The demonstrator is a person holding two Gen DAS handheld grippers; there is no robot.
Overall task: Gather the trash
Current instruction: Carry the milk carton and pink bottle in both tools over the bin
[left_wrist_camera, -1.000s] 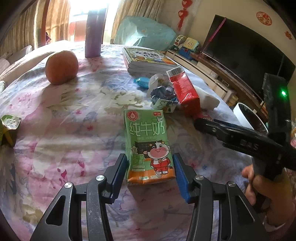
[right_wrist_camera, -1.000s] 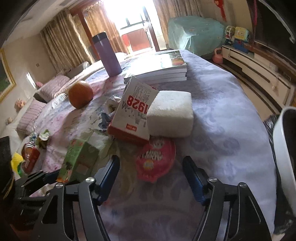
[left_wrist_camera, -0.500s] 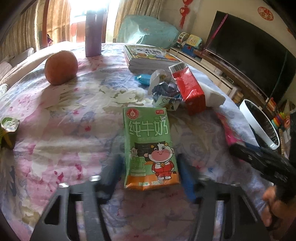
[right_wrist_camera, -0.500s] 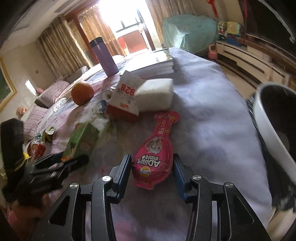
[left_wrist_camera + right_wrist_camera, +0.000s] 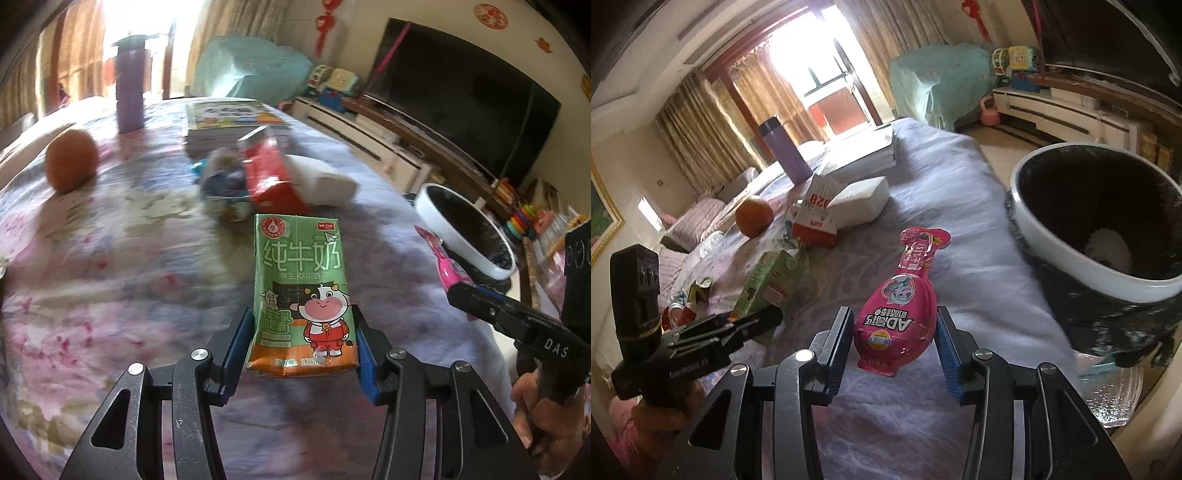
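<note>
- Spreading under everything is the table (image 5: 110, 280), draped in a floral cloth.
- The white-rimmed trash bin (image 5: 1067, 266) with its dark liner stands just off the table edge at the right, with something pale lying at its bottom.
- A stack of books (image 5: 225, 125) sits at the far side, with a purple bottle (image 5: 129, 96) upright to its left.
- A white tissue pack (image 5: 321, 177) lies just behind a tilted red carton (image 5: 269, 173); an orange (image 5: 72, 162) rests well apart on the left.
- The left gripper (image 5: 303, 339) has its blue pads pressed against both sides of the green milk carton (image 5: 301, 288), clamping its lower end; whether the carton is clear of the cloth cannot be told.
- The right gripper (image 5: 895, 339) is closed on the fat end of the pink yogurt pouch (image 5: 897, 317), whose thin neck points away toward the table's middle, near the bin.
</note>
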